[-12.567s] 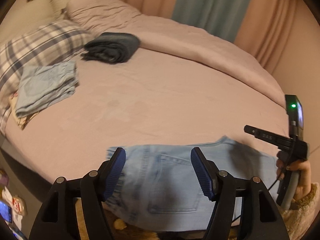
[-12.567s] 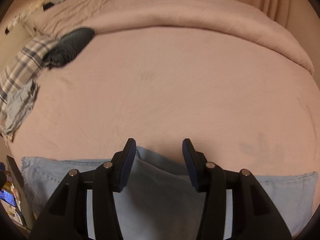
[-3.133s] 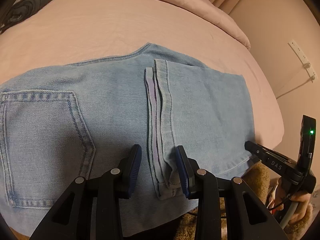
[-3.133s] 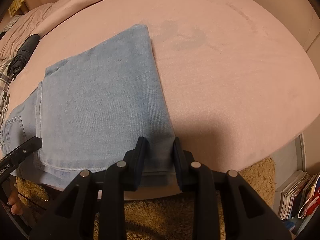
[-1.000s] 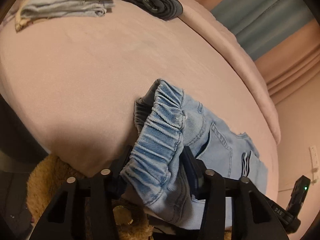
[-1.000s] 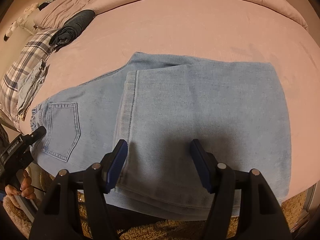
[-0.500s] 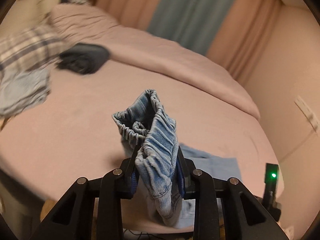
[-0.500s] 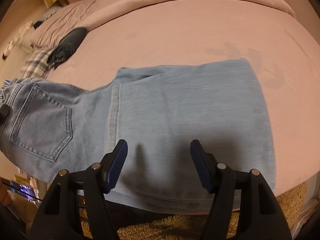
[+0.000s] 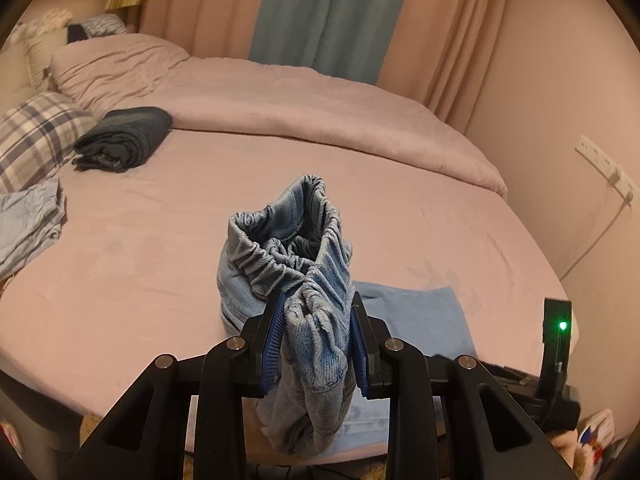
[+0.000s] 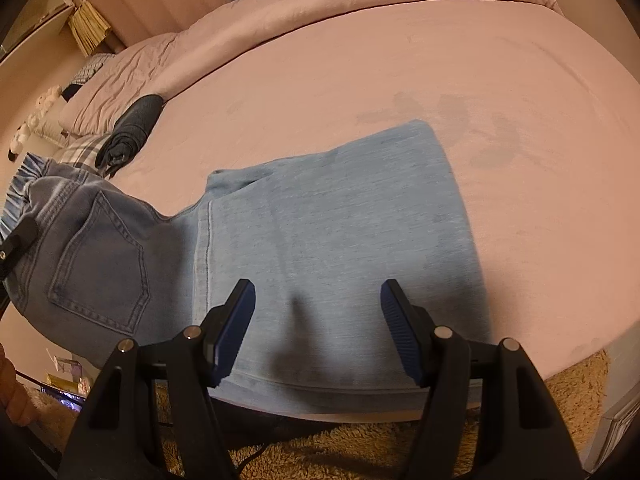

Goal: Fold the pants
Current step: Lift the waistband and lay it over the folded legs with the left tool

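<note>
Light blue denim pants (image 10: 328,224) lie with the legs folded flat at the near edge of the pink bed (image 10: 440,60). My left gripper (image 9: 316,340) is shut on the elastic waistband (image 9: 304,248) and holds it lifted above the bed; the waist end with its back pocket (image 10: 100,264) hangs raised at the left in the right wrist view. My right gripper (image 10: 316,328) is open and empty, just above the folded legs near the bed edge. The right gripper's body with a green light (image 9: 562,326) shows at the lower right of the left wrist view.
A folded dark garment (image 9: 124,138) and a folded light blue garment (image 9: 28,224) lie at the far left beside a plaid pillow (image 9: 36,136). A rolled pink duvet (image 9: 320,120) lines the far side. A shaggy rug (image 10: 400,440) lies below the bed edge.
My left gripper has raised the waistband a little higher and further over the bed. My right gripper has stayed open over the folded legs, shifted slightly.
</note>
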### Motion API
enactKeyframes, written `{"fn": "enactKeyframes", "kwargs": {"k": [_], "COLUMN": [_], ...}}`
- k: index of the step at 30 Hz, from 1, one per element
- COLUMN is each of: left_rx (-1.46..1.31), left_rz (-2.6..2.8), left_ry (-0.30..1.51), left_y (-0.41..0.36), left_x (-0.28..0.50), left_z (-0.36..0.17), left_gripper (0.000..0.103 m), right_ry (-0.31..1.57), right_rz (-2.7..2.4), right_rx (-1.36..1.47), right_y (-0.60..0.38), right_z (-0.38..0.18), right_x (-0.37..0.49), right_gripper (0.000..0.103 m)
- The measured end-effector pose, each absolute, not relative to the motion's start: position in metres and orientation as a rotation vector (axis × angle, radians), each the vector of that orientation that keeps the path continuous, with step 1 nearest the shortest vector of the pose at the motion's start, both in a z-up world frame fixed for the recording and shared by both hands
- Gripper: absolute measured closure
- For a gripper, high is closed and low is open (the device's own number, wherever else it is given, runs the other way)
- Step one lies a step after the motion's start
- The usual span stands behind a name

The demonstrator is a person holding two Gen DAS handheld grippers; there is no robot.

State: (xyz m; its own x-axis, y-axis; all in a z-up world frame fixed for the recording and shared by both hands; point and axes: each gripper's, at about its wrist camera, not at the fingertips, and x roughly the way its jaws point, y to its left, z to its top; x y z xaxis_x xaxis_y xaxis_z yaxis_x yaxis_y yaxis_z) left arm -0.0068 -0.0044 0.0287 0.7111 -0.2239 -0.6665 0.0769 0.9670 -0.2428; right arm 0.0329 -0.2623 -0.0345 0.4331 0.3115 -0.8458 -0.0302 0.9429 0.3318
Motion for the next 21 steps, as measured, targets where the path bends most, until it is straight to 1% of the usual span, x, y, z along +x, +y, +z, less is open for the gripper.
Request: {"fn": "enactKeyframes", "kwargs": {"k": [12,21], "left_rx": [-0.107,-0.026], "left_rz": [-0.268,-0.351], "left_ry": [0.801,0.903], "left_y": [-0.050,-0.098], "left_x": [-0.001,0.017], "left_z": [0.019,-0.017], "left_gripper": [0.075,0.075], "right_ry": [1.082,1.085], "right_rz": [0.190,0.125], "right_rx": [0.313,0.367], "right_y": [-0.284,-0.311], "right_z": [-0.028,-0.032], "right_x": [0.025,0.019], "right_gripper": [0.038,0.038]}}
